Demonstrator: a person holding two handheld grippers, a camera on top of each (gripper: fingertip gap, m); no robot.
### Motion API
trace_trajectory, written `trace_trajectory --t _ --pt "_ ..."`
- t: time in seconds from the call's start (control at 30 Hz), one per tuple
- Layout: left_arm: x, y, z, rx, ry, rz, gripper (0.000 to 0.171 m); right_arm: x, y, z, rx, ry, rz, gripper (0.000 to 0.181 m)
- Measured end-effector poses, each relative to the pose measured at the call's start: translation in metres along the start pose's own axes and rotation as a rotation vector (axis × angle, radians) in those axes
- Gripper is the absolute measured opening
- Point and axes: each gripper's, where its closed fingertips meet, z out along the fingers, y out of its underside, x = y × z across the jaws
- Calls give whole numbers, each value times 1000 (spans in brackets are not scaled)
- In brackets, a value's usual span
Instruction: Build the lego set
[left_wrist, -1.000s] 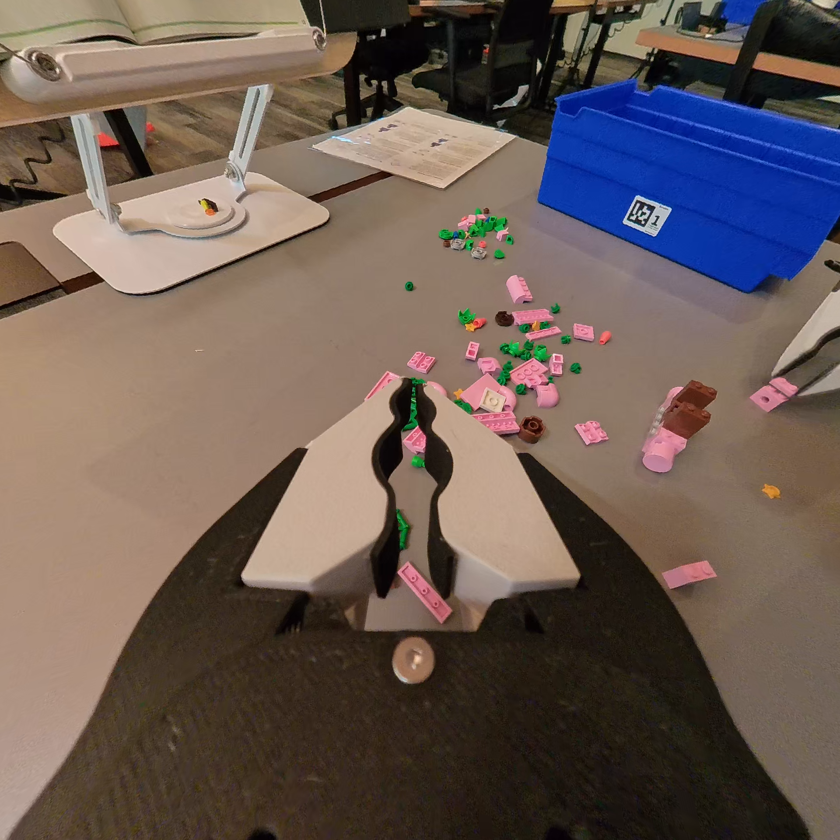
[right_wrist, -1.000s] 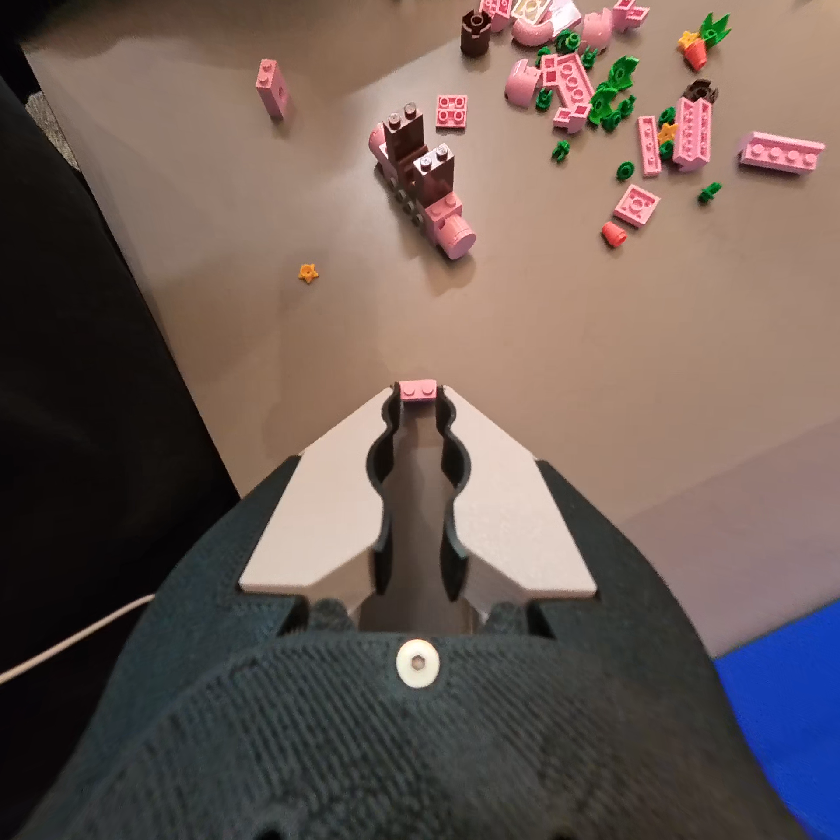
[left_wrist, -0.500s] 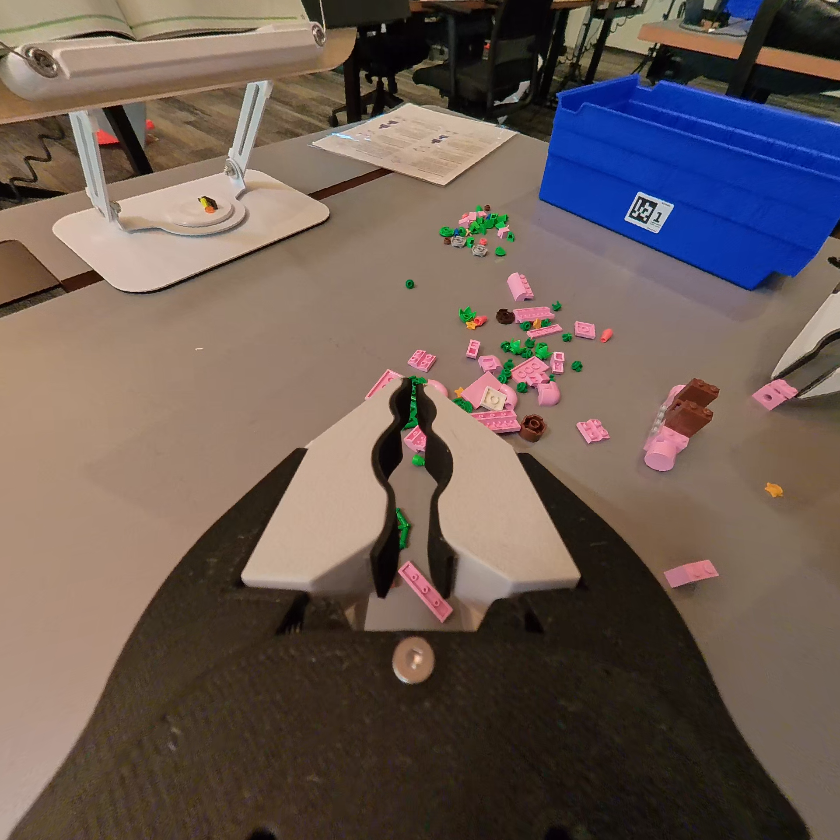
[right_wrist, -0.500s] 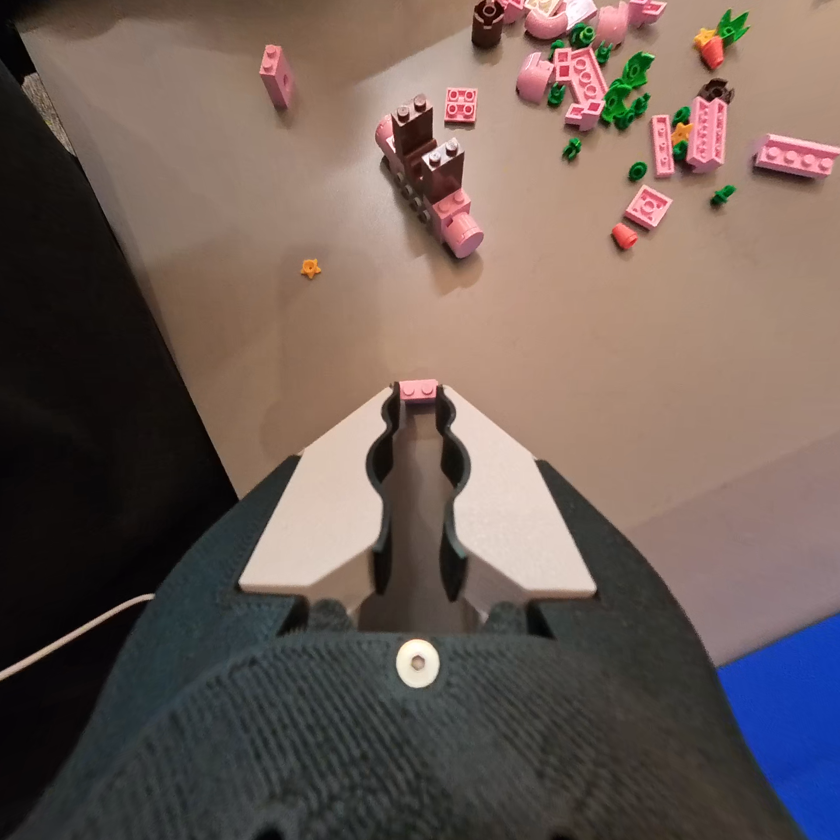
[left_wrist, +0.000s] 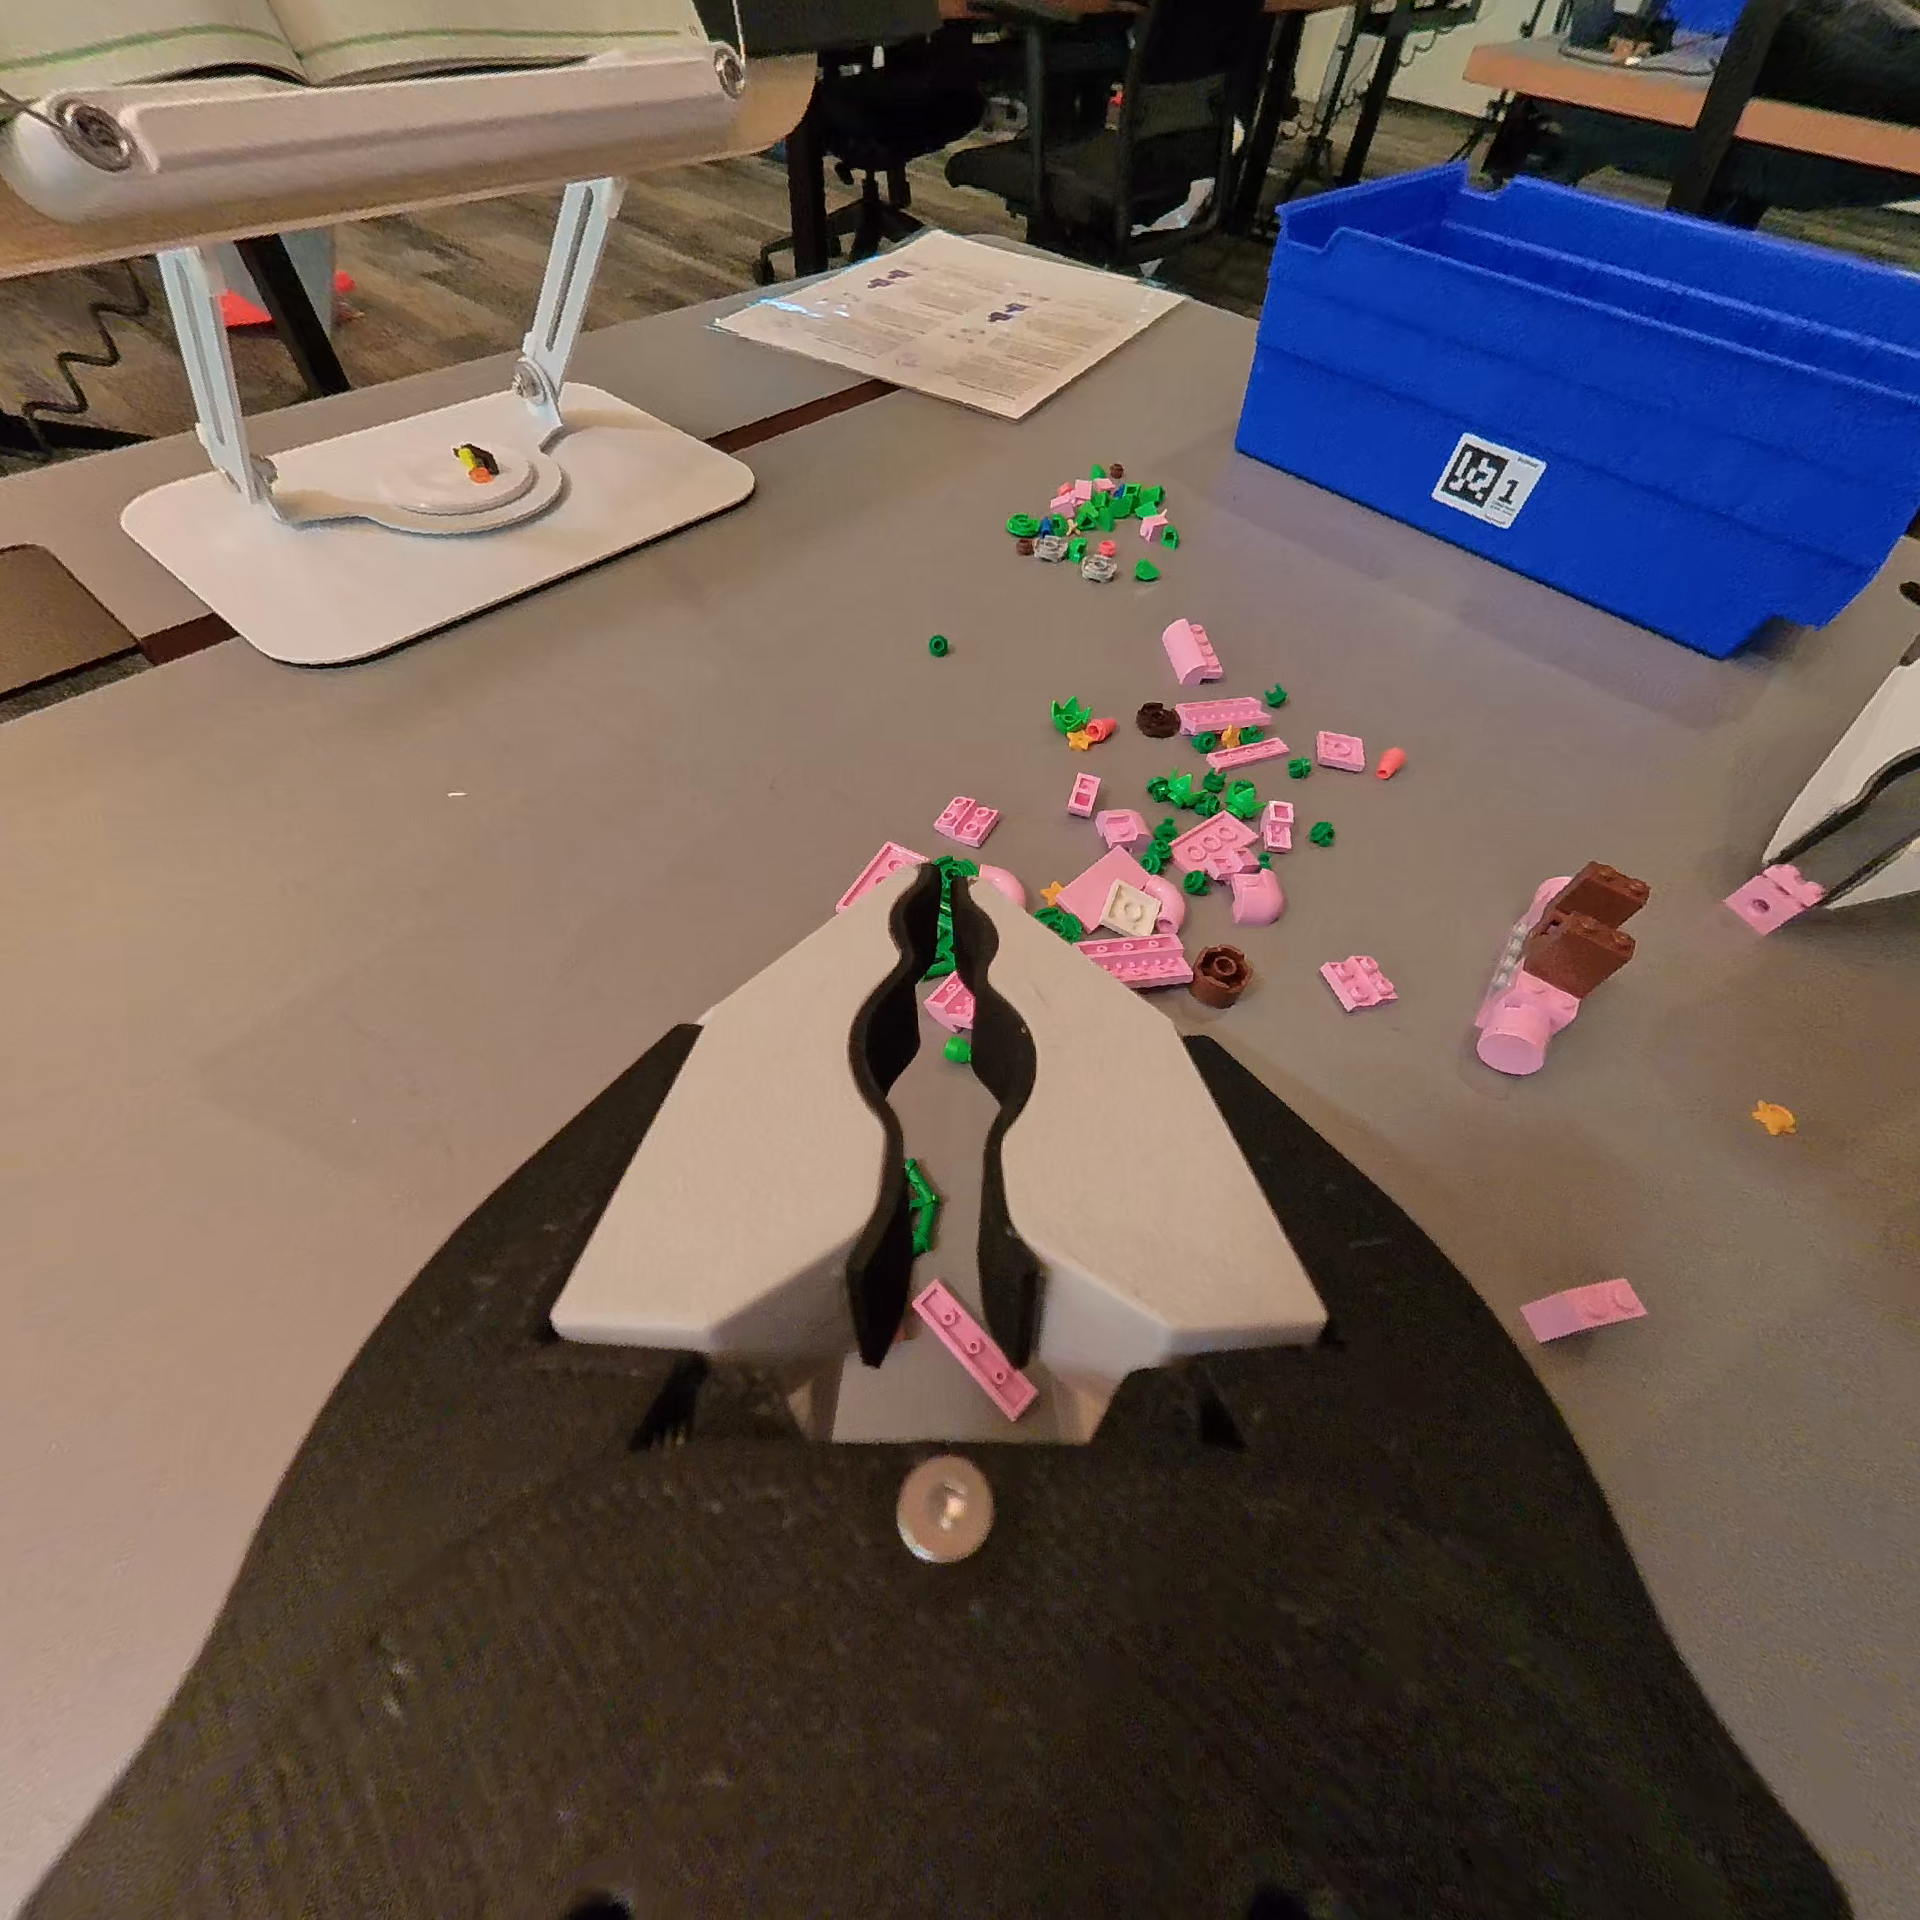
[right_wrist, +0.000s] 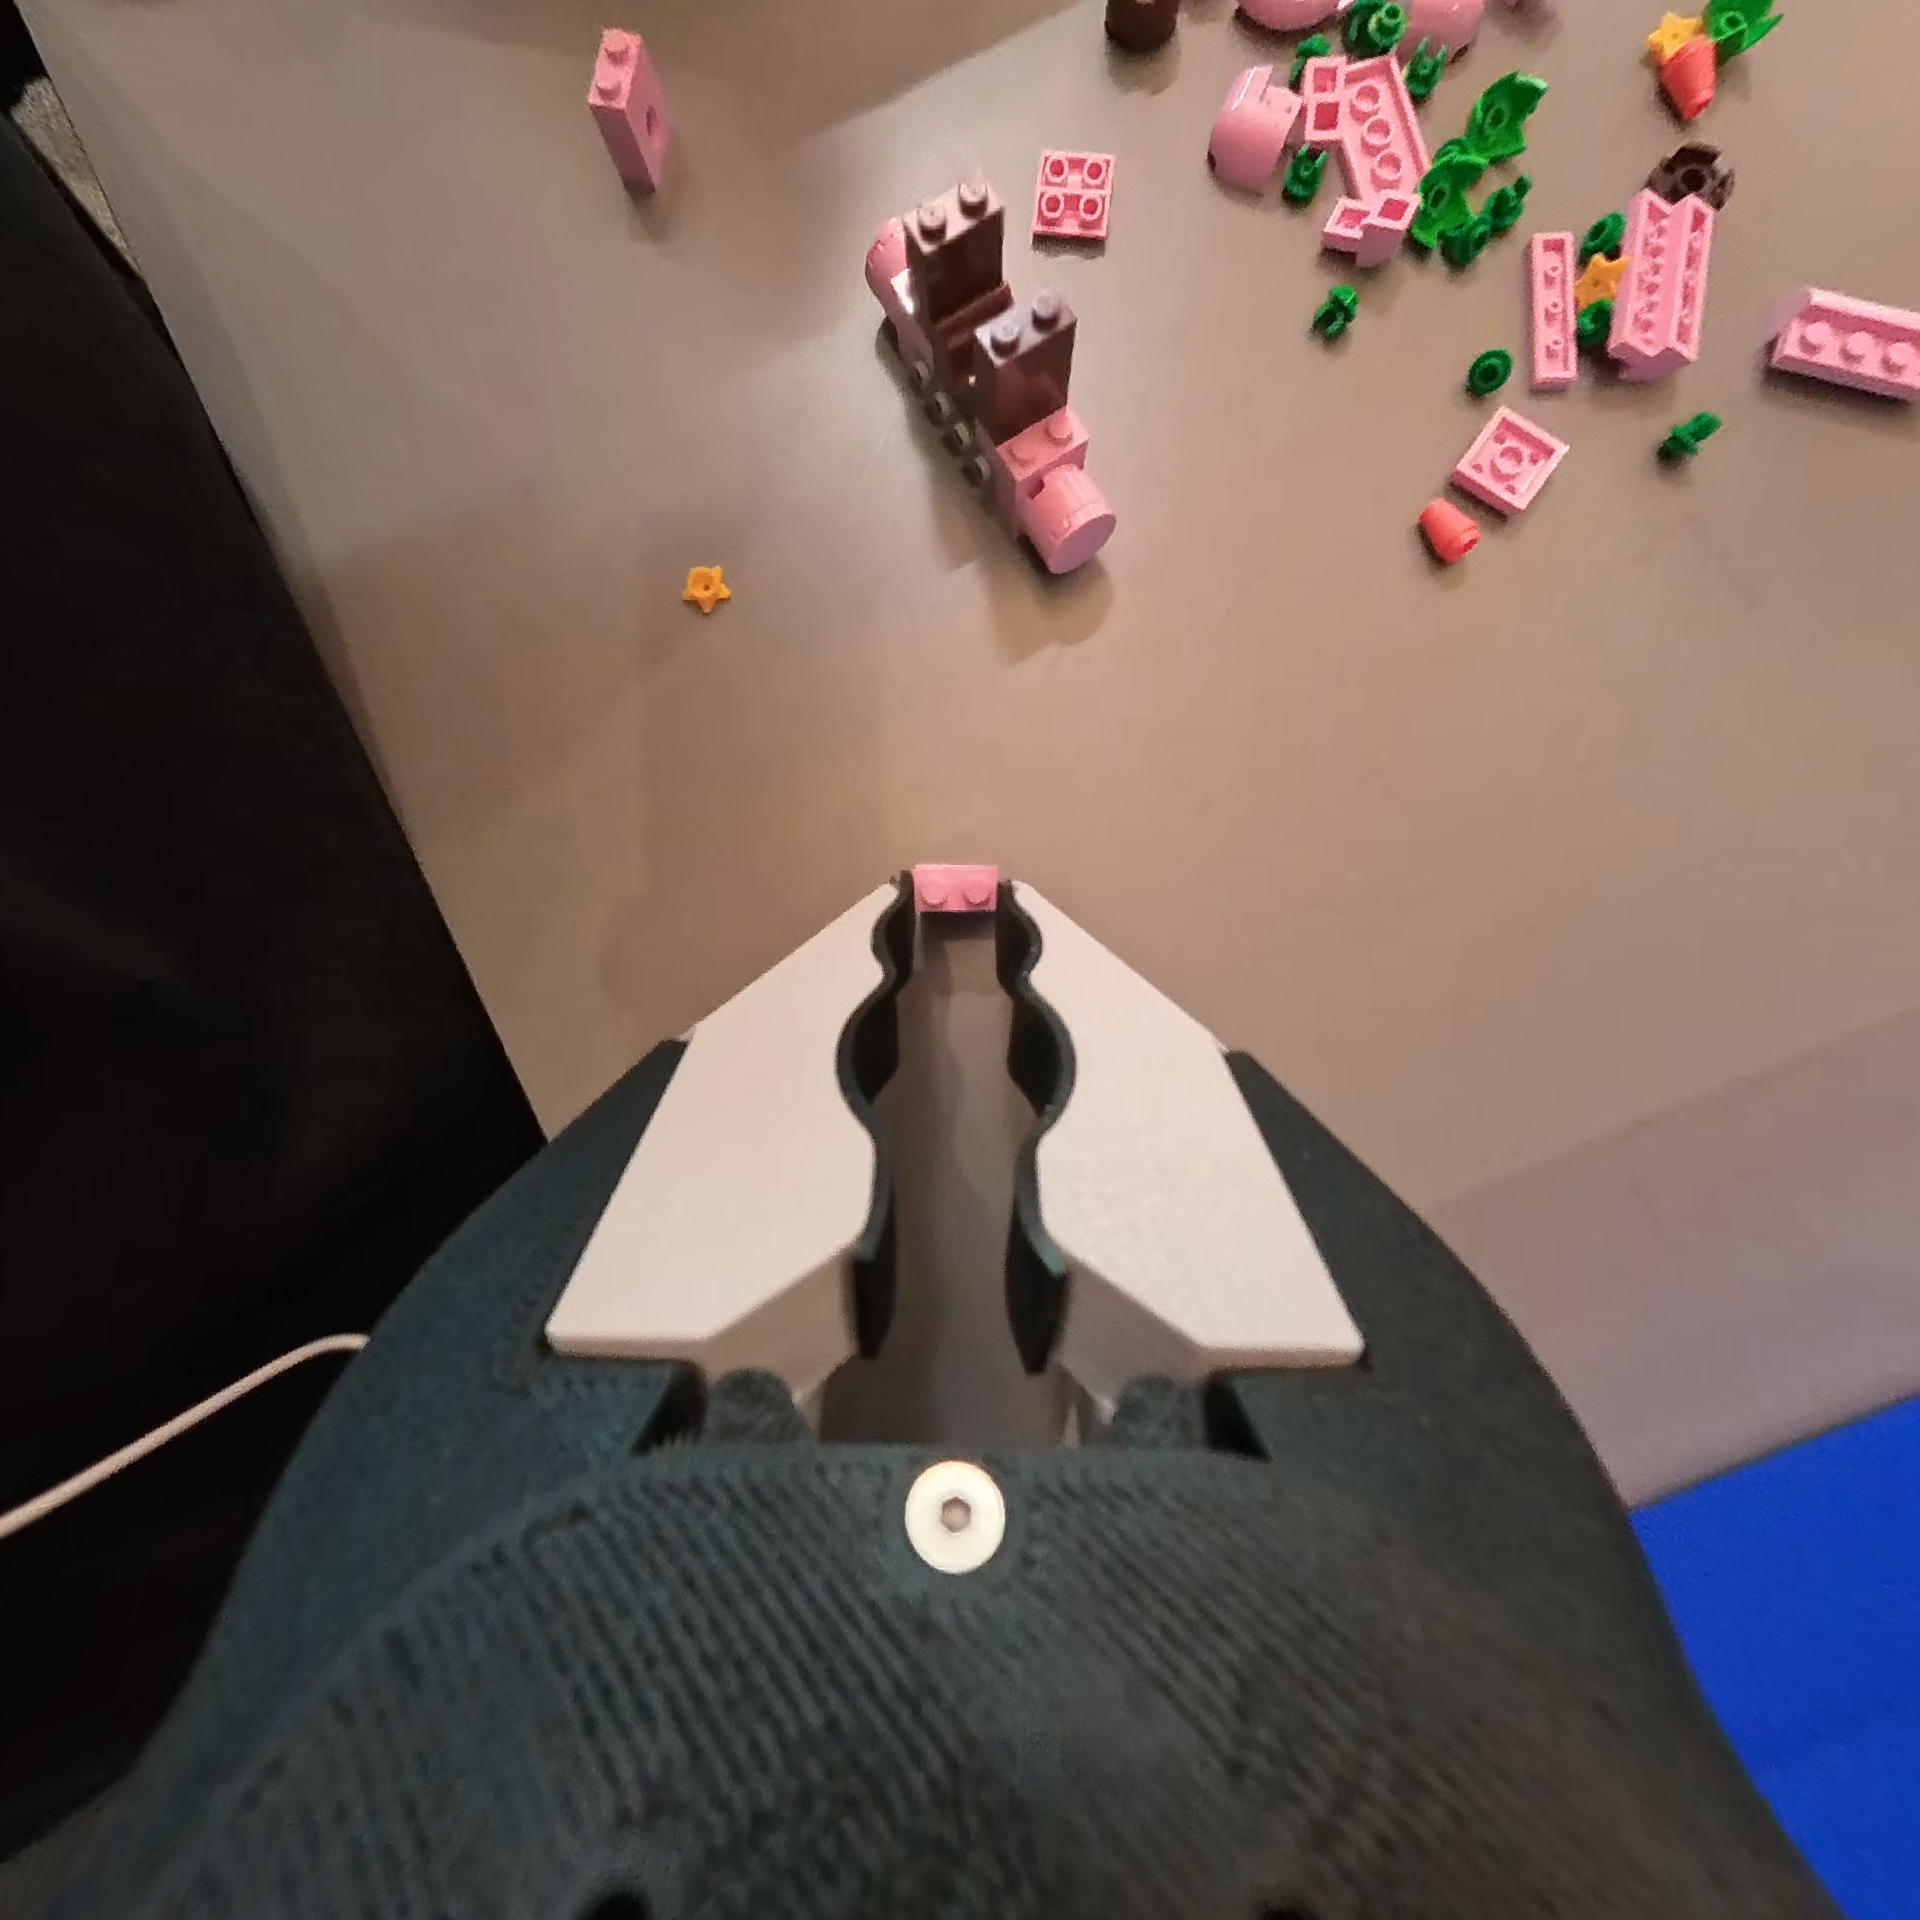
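Note:
A partly built pink and brown lego assembly (left_wrist: 1558, 966) lies on the grey table (left_wrist: 520, 935); it also shows in the right wrist view (right_wrist: 987, 364). My right gripper (right_wrist: 956, 904) is shut on a small pink brick (right_wrist: 956, 891), held above the table short of the assembly. In the left wrist view this gripper (left_wrist: 1813, 883) and its brick (left_wrist: 1771, 899) are at the right edge. My left gripper (left_wrist: 943, 878) is shut over the near end of the loose pieces (left_wrist: 1195, 831). Green pieces show through its narrow gap; I cannot tell if any is pinched.
A blue bin (left_wrist: 1558, 416) stands at the back right, a white book stand (left_wrist: 436, 540) at the back left, a printed sheet (left_wrist: 956, 312) between them. A pink piece (left_wrist: 1584, 1309) and an orange star (right_wrist: 707, 587) lie apart. The table edge and dark clothing (right_wrist: 156, 623) are left of the right gripper. About 30 cm separates my left fingertips from my right. My right gripper's tips are some 8 cm from the orange star (right_wrist: 707, 587). It turns up in the left wrist view (left_wrist: 1772, 1112) as well.
My right gripper has moved a little closer to the assembly with the pink brick still in it. The left gripper has barely moved.

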Motion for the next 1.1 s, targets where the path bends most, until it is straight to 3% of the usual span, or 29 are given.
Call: trace_trajectory --t 0.43,1.1 --pt "0 1 0 -7 -3 0 1 1 2 1 -422 38 -79 14" --pt "0 4 1 -21 13 -39 3 0 4 2 -697 -59 -36 13"
